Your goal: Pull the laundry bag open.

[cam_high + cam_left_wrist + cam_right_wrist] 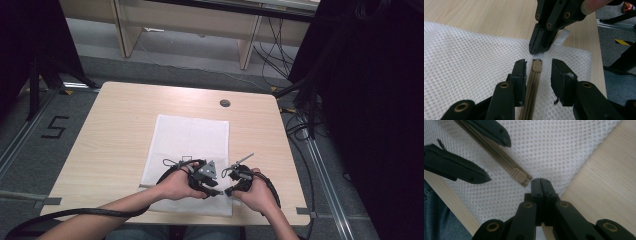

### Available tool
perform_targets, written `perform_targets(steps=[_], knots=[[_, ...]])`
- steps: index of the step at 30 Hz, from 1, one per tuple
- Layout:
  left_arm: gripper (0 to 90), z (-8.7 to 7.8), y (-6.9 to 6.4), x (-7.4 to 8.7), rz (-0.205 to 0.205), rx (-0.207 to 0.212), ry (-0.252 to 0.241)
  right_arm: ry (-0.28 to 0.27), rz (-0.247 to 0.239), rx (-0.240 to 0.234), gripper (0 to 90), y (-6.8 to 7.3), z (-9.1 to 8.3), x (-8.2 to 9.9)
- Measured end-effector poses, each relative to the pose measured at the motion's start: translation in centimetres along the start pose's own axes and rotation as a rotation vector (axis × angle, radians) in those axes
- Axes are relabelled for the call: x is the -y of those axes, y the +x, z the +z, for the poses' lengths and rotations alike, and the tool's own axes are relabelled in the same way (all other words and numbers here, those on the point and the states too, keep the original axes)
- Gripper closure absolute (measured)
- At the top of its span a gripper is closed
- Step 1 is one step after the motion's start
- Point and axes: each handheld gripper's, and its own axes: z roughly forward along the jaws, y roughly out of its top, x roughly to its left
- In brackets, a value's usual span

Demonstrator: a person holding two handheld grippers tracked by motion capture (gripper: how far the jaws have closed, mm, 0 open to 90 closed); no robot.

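Observation:
A white mesh bag (190,145) lies flat on the wooden table (115,130), and a tan zipper (531,95) runs along its near edge. The zipper pull (537,66) sits at the end of the zipper, by the bag's corner. My left gripper (539,72) stands open, one jaw on each side of the zipper just behind the pull, with its pads apart from it. My right gripper (537,51) is shut on the white tab (562,37) at the zipper's end, directly beyond the pull. In the right gripper view the closed jaws (541,181) meet next to the pull (518,175).
Both hands work close together at the table's near edge (150,216). A round cable hole (225,103) lies beyond the bag. Black cables trail from both grippers. Wooden furniture legs (125,35) stand behind the table, and dark stands flank it.

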Motion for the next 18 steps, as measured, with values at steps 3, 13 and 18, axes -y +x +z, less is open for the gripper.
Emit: perform_targets(steps=[3, 13, 18], knots=[[65.1, 0.3, 0.1, 0.0, 0.006, 0.006, 0.002, -0.001, -0.029, 0.005, 90.0, -0.1, 0.0, -0.1], [66.7, 1.4, 0.3, -0.3, 0.019, 0.001, 0.027, -0.001, -0.019, 0.003, 90.0, -0.1, 0.0, 0.0], [66.9, 1.9, 0.2, -0.2, 0.021, -0.002, 0.032, 0.0, -0.015, 0.002, 90.0, -0.1, 0.0, 0.0]])
